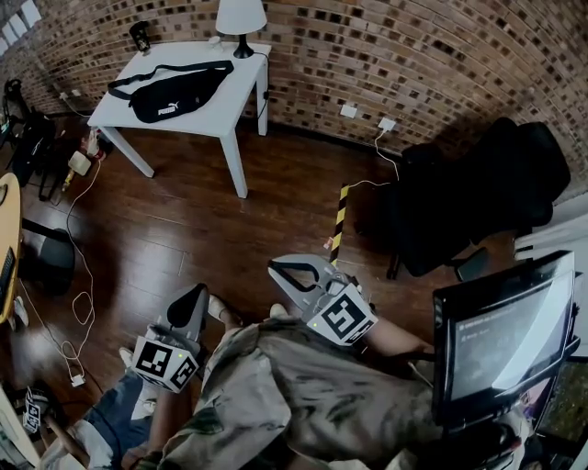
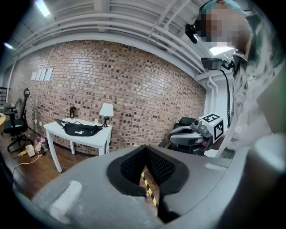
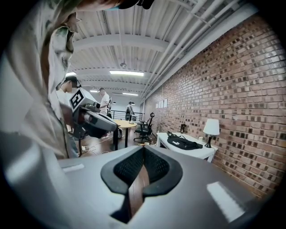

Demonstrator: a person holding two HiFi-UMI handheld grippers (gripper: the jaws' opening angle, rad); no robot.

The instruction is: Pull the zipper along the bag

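A black waist bag lies on a white table by the brick wall, far ahead of me. Both grippers hang low near my body, well short of the table. My left gripper is shut with nothing in it; its jaw tips meet in the left gripper view. My right gripper is also shut and empty, tips touching in the right gripper view. The bag looks small and distant on its table from the left gripper. From the right gripper, the bag is equally far off.
A lamp stands at the table's back edge. A black chair and a monitor are to my right. Yellow-black tape marks the wood floor; cables trail at left. A round table and people stand behind.
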